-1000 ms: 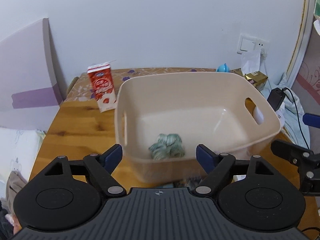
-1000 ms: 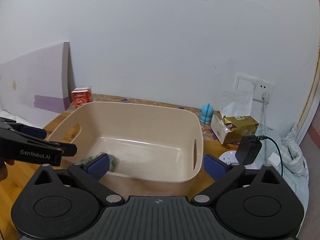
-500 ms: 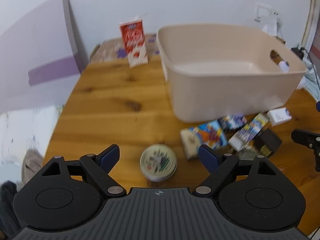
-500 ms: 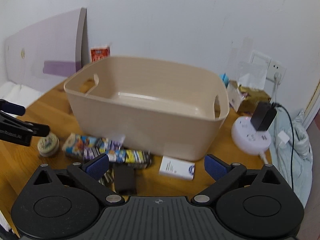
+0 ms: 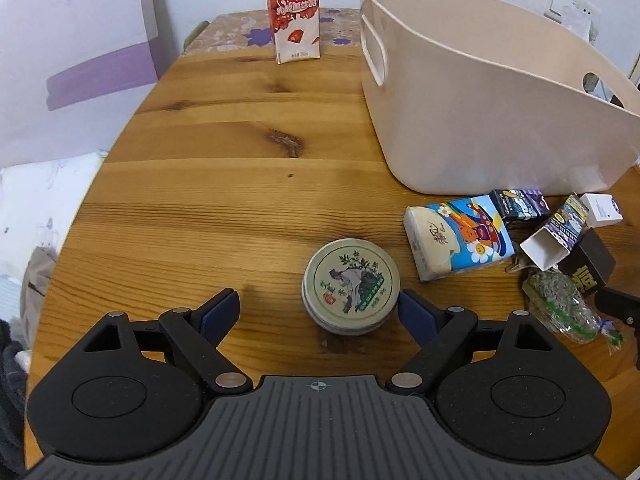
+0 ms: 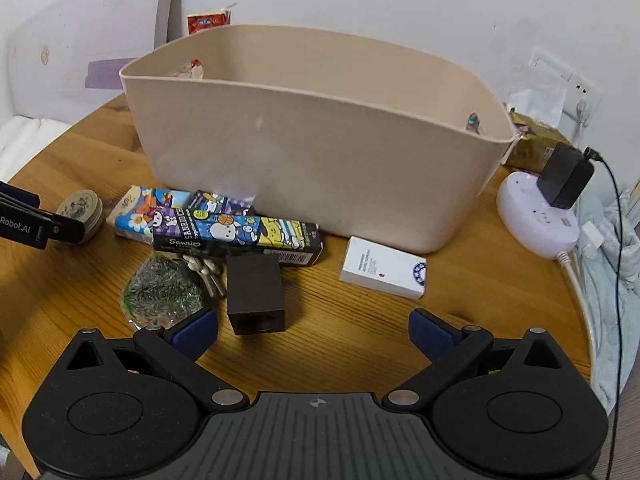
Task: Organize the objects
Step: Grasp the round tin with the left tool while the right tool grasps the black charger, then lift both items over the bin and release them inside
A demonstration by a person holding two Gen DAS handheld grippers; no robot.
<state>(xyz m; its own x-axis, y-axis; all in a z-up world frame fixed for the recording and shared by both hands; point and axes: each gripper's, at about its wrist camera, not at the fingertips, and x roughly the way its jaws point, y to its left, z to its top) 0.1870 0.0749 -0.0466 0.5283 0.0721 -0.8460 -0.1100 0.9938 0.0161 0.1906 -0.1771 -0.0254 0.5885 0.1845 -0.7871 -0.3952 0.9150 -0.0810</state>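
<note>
A: Left tool (image 5: 318, 312) state?
B: Fingers spread wide, nothing clamped. Round tin (image 5: 351, 286) sits on the desk (image 5: 224, 184) between them, closer to the right-side finger; contact can't be told.
A: Right tool (image 6: 314, 330)?
B: Also spread, empty. Dark brown box (image 6: 256, 294) lies on the desk just ahead of it, nearer its left-side finger, not gripped.
A: Bin?
B: Beige bin (image 6: 320, 140) stands toward the desk's far edge. Inside is hidden from both views.
A: Loose items?
B: All along the bin's near wall. Colourful tissue pack (image 5: 458, 236) just right of the tin. Long cartoon carton (image 6: 240, 236) overlaps a smaller purple box (image 6: 222, 202), which touches the bin wall. Clear bag of green bits (image 6: 162, 290) beside the brown box, some cotton swabs (image 6: 206, 270) between them. White card box (image 6: 382, 268) lies apart, toward the desk's right edge.
A: Other?
B: Red milk carton (image 5: 292, 12) upright near the far edge, left of the bin. White power strip (image 6: 538, 216) with black adapter at the right edge.
</note>
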